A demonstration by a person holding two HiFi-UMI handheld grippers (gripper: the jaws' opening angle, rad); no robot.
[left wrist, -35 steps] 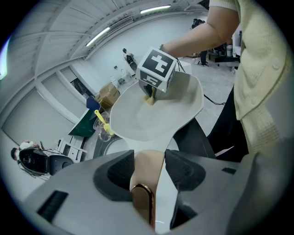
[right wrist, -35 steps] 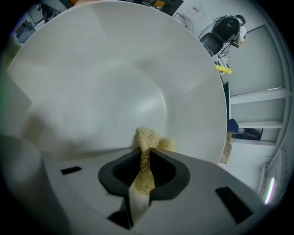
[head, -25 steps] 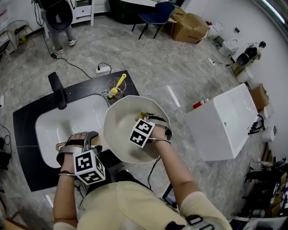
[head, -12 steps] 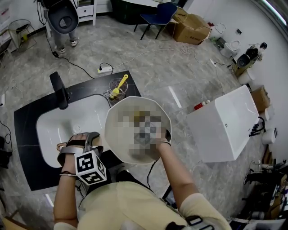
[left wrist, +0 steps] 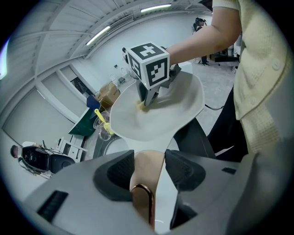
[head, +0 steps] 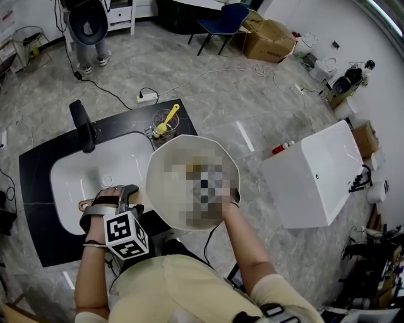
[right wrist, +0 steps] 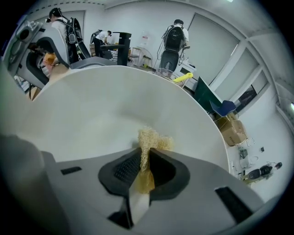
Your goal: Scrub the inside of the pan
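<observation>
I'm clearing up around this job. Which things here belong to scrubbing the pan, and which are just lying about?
In the job: pan; pan handle clamped in the left gripper; scrubber pinched in the right gripper.

Lying about: glass with yellow utensil; white box; cardboard box; blue chair.

Just beyond the left gripper (head: 124, 192) a white sink basin (head: 82, 176) sits in a black countertop (head: 38, 183), with a black faucet (head: 81, 126) at its far edge. Farther out lies a grey marbled tile floor (head: 208, 94) — a white power strip (head: 146, 97) near, a blue chair (head: 221, 19) and cardboard boxes (head: 268, 38) far off. Well to that gripper's right stands a white box-like cabinet (head: 315, 173), against a white wall (head: 353, 38).
</observation>
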